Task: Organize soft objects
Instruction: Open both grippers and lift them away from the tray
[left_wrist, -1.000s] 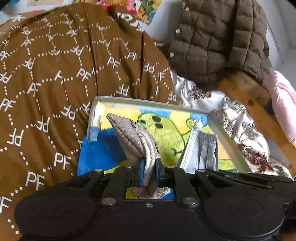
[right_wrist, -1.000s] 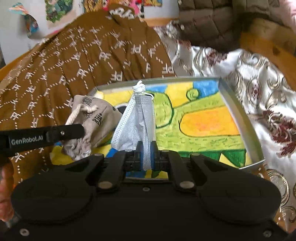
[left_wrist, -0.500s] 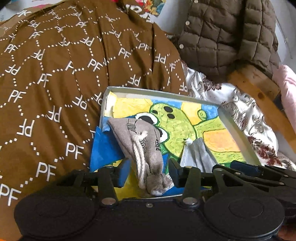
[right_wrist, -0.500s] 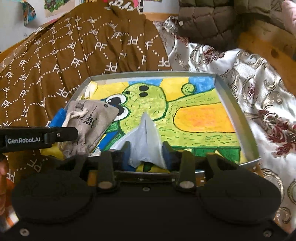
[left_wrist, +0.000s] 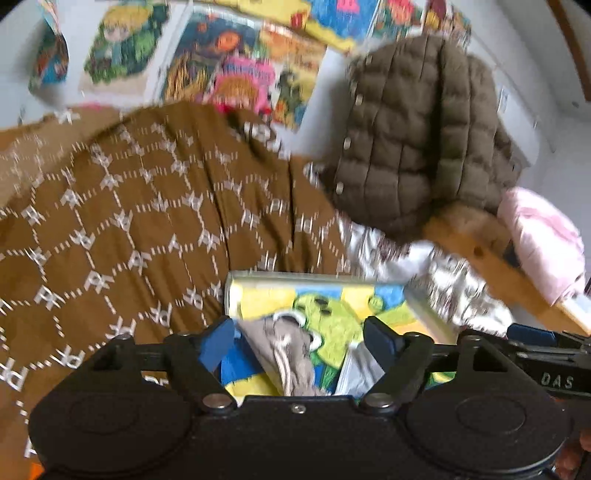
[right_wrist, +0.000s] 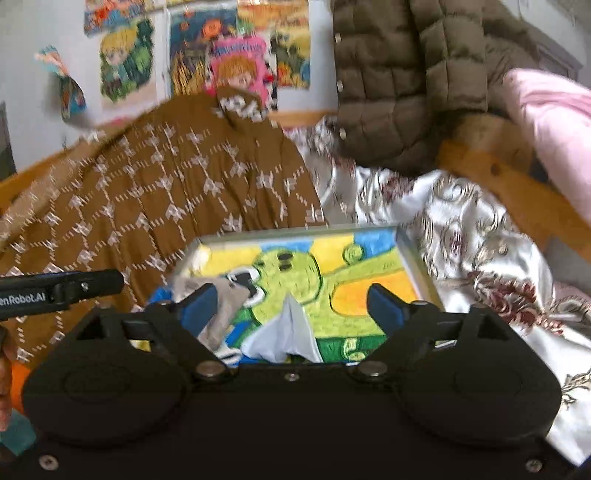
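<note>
A second ago each gripper was clamped on one item above the tray; both items now lie released in it. Left: the left gripper (left_wrist: 299, 334) has its jaws opening, well apart, with nothing pressed between them; the pouch (left_wrist: 291, 354) lies on the left part of the tray (left_wrist: 280, 276). Right: the right gripper (right_wrist: 291, 301) likewise has its jaws opening and grips nothing; the mask (right_wrist: 286, 334) lies just right of the pouch, near the tray's front edge. Judged result: both soft items are deposited, and this placement step appears complete. Materials: the pouch is coarse grey-beige woven cloth with a white twisted drawcord, slumped flat. The mask is thin, pale, pleated fabric, folded into a peak. The tray is rigid, shallow, rectangular, with a pale raised rim and a bright cartoon print on its floor.
</note>
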